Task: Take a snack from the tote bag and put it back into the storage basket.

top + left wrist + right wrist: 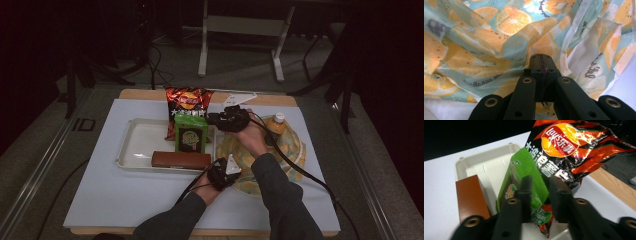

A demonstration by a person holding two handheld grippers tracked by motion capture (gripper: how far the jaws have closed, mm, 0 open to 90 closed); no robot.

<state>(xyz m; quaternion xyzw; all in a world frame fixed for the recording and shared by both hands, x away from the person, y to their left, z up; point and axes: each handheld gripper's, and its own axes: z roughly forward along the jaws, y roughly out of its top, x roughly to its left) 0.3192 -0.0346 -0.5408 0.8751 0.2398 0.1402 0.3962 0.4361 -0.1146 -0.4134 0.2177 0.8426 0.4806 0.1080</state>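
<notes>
Clearly the left gripper has its jaws clamped shut on the orange-print cloth bag, low centre in its view. Right gripper: jaws part open around the green packet's upper edge, mid-frame, over the white tray; contact unclear.

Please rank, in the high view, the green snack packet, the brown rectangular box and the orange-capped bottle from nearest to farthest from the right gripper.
1. Green snack packet, just left of the right gripper, in the tray.
2. Orange-capped bottle, to its right, on the bag.
3. Brown rectangular box, at the tray's near edge.
</notes>
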